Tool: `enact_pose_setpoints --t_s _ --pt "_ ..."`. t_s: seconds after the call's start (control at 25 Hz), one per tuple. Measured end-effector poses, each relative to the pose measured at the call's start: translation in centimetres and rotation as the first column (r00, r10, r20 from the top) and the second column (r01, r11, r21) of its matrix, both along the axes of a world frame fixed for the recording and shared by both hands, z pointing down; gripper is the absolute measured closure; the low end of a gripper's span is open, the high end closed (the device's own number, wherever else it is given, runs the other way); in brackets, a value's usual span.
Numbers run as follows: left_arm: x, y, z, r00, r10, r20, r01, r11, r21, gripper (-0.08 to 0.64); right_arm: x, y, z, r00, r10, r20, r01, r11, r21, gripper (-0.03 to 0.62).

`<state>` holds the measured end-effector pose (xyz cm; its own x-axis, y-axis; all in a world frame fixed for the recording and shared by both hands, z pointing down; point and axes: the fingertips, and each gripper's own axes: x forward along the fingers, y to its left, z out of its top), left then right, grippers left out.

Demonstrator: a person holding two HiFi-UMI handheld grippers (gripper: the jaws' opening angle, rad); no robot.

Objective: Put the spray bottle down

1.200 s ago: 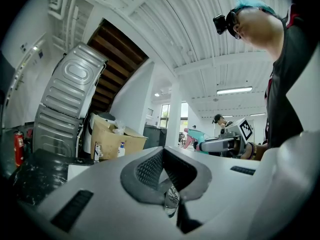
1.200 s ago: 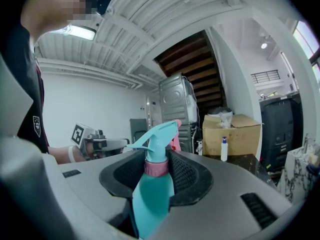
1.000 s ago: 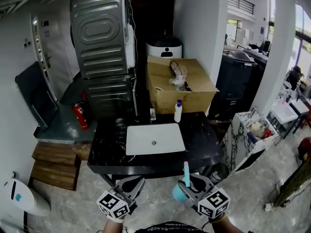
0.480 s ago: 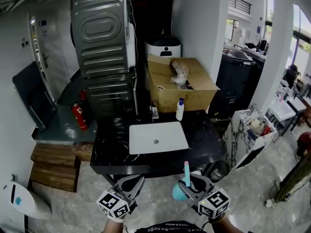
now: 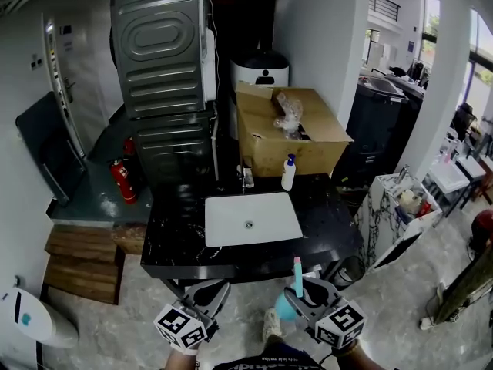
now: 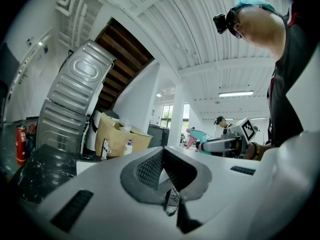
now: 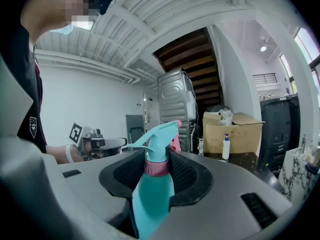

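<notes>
**Counter a bit closer, spray bottle not set down yet**

Compared with a second ago, the black marble counter (image 5: 177, 241) and its white sink (image 5: 250, 218) loom slightly larger ahead of both grippers, and a shoe (image 5: 271, 326) now shows between them. The right gripper (image 5: 302, 290) is clamped on the teal spray bottle (image 7: 152, 184), with the pads on either side of its pink collar. The bottle is upright, its nozzle pointing forward past the jaw tips, short of the counter's near edge. The left gripper (image 5: 206, 290), just beside it, has its jaws together on nothing. A pump bottle (image 5: 288, 173) and a cardboard box (image 5: 296, 141) sit far ahead, beyond the sink.
</notes>
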<state>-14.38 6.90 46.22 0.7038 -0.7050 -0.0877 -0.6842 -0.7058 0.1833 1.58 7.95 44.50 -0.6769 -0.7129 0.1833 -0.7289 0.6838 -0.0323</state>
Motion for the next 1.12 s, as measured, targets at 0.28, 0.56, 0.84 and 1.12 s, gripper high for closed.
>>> enact_pose_setpoints --t_s 0.28,0.56,0.84,1.12 --pt "1.3 -7.6 -0.1 1.0 -0.018 0.016 0.018 1.0 0.0 0.545 0.9 -8.8 0.3 0.999 -0.037 0.018 0.037 0.999 0.015 0.419" --pt "5.2 -19.2 -2.5 0.998 -0.033 0.048 0.031 0.999 0.036 0.545 4.7 -20.6 -1.4 0.997 -0.07 0.015 0.069 0.996 0.05 0.419" --pt "9.0 -27.8 -3.2 0.997 -0.027 0.075 0.025 0.999 0.031 0.545 6.8 -28.3 -0.9 0.993 -0.115 0.032 0.115 0.993 0.011 0.419" --pt "8.9 -31.2 -2.9 0.995 -0.053 0.079 0.052 0.999 0.014 0.545 5.8 -32.7 -1.1 0.991 -0.126 0.035 0.126 0.992 0.026 0.42"
